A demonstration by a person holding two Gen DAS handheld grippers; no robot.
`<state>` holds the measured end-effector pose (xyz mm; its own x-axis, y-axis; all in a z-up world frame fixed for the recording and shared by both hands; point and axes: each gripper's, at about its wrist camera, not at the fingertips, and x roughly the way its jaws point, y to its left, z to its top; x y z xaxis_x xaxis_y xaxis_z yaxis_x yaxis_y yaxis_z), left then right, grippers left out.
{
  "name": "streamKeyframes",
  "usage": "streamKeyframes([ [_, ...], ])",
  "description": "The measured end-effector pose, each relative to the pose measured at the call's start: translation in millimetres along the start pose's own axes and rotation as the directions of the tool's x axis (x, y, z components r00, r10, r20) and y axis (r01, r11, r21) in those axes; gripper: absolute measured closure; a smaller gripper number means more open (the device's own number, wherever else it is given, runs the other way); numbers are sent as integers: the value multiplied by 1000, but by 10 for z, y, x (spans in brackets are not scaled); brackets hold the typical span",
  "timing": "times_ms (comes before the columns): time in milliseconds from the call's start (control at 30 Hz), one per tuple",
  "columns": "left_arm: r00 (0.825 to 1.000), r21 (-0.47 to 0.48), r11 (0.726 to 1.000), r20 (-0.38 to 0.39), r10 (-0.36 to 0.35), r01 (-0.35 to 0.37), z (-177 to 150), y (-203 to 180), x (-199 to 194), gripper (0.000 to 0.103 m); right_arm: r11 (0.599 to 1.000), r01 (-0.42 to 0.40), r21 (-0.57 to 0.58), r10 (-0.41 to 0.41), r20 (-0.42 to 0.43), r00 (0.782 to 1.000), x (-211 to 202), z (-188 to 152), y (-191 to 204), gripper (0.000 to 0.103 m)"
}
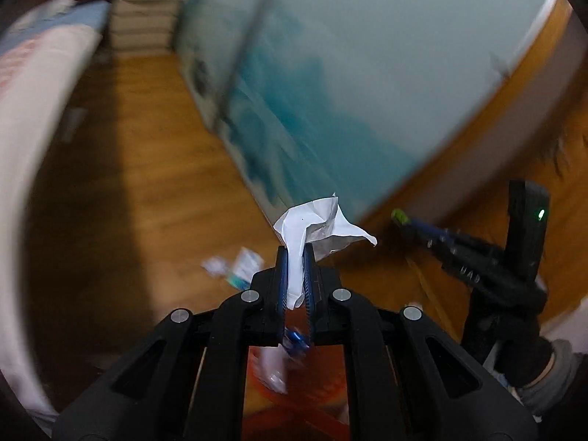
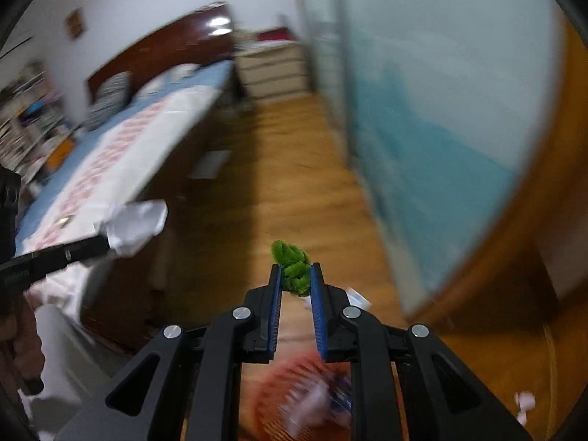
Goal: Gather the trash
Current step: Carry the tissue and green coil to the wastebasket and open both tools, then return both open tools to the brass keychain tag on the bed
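Note:
My left gripper (image 1: pixel 294 253) is shut on a crumpled white paper (image 1: pixel 316 226) that sticks up past its blue pads. In the right wrist view that same paper (image 2: pixel 136 229) shows at the left, on the tip of the left gripper. My right gripper (image 2: pixel 296 270) is shut on a fuzzy green wad (image 2: pixel 292 270); from the left wrist view the wad (image 1: pixel 400 216) shows at the tip of the right gripper. Below both grippers a red mesh basket (image 2: pixel 290 375) with wrappers in it shows, blurred, through the gap behind the fingers.
Wooden floor (image 2: pixel 290 169) runs between a bed (image 2: pixel 121 147) with a white and blue cover and a teal sliding-door wardrobe (image 2: pixel 433 110). Loose wrappers (image 1: pixel 239 266) lie on the floor by the wardrobe, and a pale scrap (image 2: pixel 523 404) lies at the right. A drawer unit (image 2: pixel 272 68) stands at the far end.

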<state>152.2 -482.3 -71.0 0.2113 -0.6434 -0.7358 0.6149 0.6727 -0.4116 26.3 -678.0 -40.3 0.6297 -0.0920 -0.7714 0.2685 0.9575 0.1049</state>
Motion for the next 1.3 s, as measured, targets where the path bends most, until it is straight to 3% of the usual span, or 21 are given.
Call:
streamKeyframes([
  [167, 980, 113, 993, -190, 61, -40, -243, -454, 780, 95, 994, 30, 100, -17, -124, 992, 154, -587, -610, 86],
  [333, 929, 174, 982, -344, 135, -77, -624, -518, 1242, 95, 988, 17, 152, 16, -215, 976, 434, -1064, -714, 86],
  [400, 913, 201, 976, -378, 153, -80, -707, -487, 1302, 95, 986, 1, 169, 40, -243, 969, 562, -1233, -649, 86],
  [600, 895, 210, 973, -409, 180, -100, -755, -528, 1379, 95, 984, -14, 178, 64, -280, 958, 758, -1423, -550, 84],
  [667, 894, 205, 974, -411, 178, -100, -770, -554, 1377, 95, 981, -11, 192, 65, -279, 958, 763, -1440, -568, 78],
  [733, 895, 206, 973, -407, 181, -104, -772, -555, 1394, 94, 976, 1, 216, 61, -279, 958, 787, -1438, -636, 66],
  [833, 895, 210, 972, -408, 182, -102, -791, -582, 1414, 84, 971, 22, 240, 47, -278, 959, 775, -1406, -731, 65],
  [967, 912, 188, 978, -381, 153, -86, -765, -580, 1337, 42, 963, 42, 266, 30, -264, 964, 742, -1369, -824, 61],
  [1167, 928, 161, 983, -347, 138, -86, -716, -545, 1222, 42, 966, 39, 256, 24, -236, 971, 688, -1207, -741, 60],
  [1300, 954, 134, 986, -271, 128, -95, -554, -424, 923, 42, 974, 14, 226, 37, -219, 975, 661, -991, -484, 60],
])
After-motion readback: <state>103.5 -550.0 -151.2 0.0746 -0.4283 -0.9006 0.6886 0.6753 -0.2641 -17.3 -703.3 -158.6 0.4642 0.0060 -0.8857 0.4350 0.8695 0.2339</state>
